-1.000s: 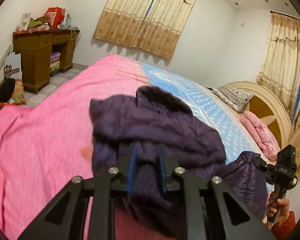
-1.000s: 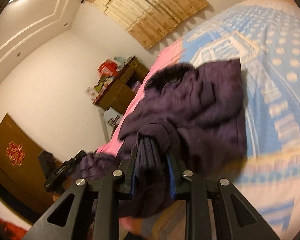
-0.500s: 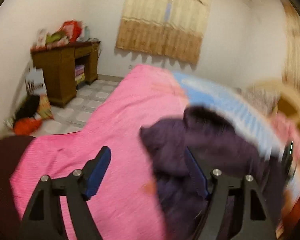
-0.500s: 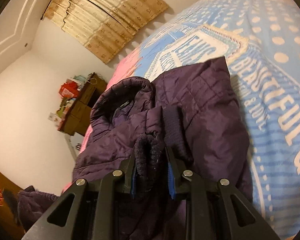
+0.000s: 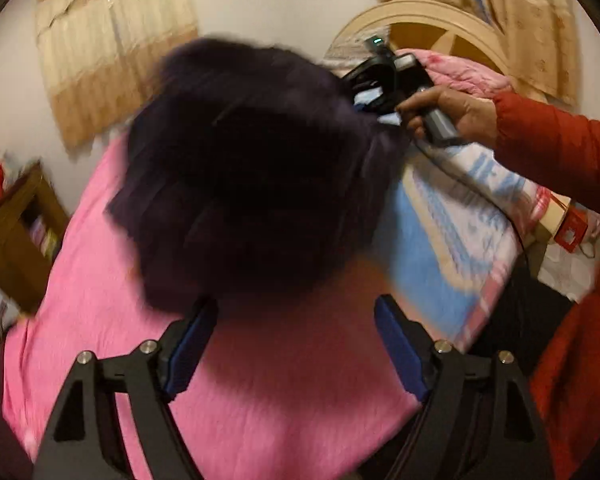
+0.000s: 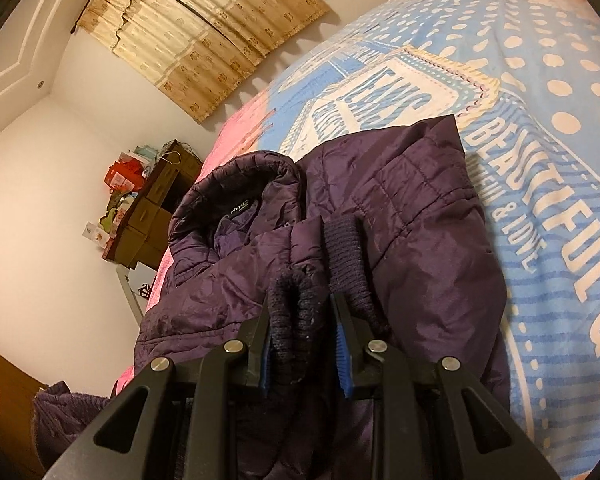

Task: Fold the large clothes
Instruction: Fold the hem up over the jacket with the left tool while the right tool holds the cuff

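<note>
Purple quilted jacket (image 6: 400, 216) lay on the bed (image 6: 540, 80); right claw (image 6: 302, 320) pinched its knit cuff (image 6: 296, 304) to place the sleeve; left claw (image 5: 296, 344) gaped wide, empty.

Left gripper (image 5: 296, 344) spread wide; right gripper (image 6: 302, 332) clamped tight

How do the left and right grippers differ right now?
The left gripper has its jaws spread wide with nothing between them; the right gripper is shut on the jacket's knit cuff. The left hangs over pink bedding, the right over the purple jacket. Both have blue pads.
</note>
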The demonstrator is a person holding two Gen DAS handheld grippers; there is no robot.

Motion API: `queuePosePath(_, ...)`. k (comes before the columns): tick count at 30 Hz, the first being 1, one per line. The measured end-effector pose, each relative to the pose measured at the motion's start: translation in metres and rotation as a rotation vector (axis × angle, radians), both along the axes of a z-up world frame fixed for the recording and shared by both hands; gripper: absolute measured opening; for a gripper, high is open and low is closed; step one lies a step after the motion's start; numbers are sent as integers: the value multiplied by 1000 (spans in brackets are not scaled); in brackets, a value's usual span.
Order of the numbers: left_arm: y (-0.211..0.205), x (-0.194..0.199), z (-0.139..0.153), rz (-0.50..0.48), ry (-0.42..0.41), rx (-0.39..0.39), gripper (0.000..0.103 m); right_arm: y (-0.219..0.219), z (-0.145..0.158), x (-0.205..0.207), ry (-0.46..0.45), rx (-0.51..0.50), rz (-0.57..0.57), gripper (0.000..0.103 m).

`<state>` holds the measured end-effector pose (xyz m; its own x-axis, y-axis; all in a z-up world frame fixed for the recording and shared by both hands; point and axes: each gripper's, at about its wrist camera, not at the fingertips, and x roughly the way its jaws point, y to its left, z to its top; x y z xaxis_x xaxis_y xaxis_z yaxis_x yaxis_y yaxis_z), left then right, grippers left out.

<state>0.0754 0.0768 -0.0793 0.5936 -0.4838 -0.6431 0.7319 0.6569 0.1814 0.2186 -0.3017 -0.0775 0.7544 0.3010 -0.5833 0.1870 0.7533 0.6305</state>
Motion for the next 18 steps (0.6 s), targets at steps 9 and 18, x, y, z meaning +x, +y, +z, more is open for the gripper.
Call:
queuePosePath(9, -27, 211, 32, 457, 268, -314, 77, -31, 54, -47, -205, 74, -1, 72)
queuePosePath(18, -12, 254, 16, 534, 325, -286, 88, -38, 69, -105, -238, -159, 6, 78)
